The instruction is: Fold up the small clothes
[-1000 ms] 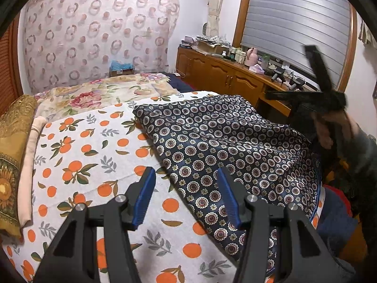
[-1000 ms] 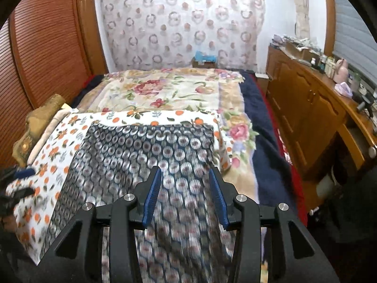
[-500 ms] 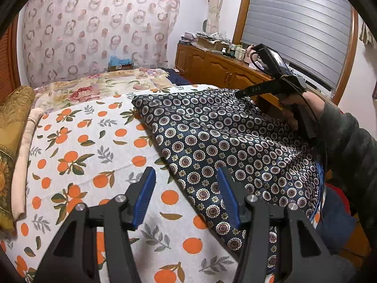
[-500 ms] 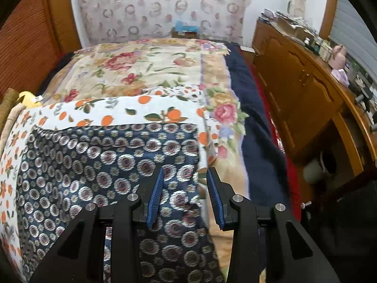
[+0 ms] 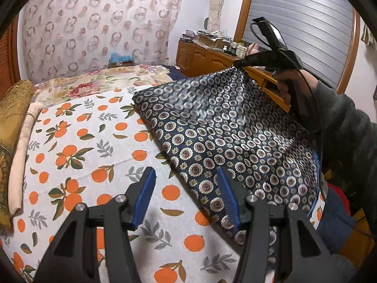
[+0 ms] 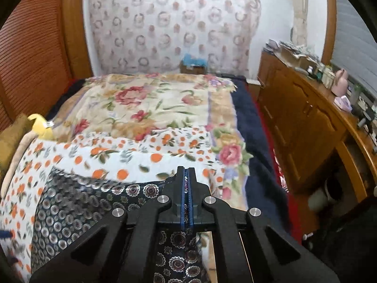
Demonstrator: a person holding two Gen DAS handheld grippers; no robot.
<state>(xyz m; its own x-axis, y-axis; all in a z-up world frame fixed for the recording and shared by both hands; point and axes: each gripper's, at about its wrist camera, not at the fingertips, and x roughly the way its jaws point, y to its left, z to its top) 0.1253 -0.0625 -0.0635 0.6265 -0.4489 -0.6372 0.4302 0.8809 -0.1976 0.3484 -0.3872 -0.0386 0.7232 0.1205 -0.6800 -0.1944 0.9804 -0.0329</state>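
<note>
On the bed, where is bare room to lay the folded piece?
The orange-print sheet lies bare between the navy patterned garment and the pillows. The floral blanket beyond lies bare. The wooden cabinet top is cluttered.

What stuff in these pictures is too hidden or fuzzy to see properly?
- Navy patterned cloth: in the left wrist view its lifted far part is motion-blurred, and its near edge is hidden behind the open left gripper.
- The cloth corner pinched in the right gripper: the right wrist view shows only a sliver between the shut fingers.
- Items on the wooden dresser: too small to name in either view.
</note>
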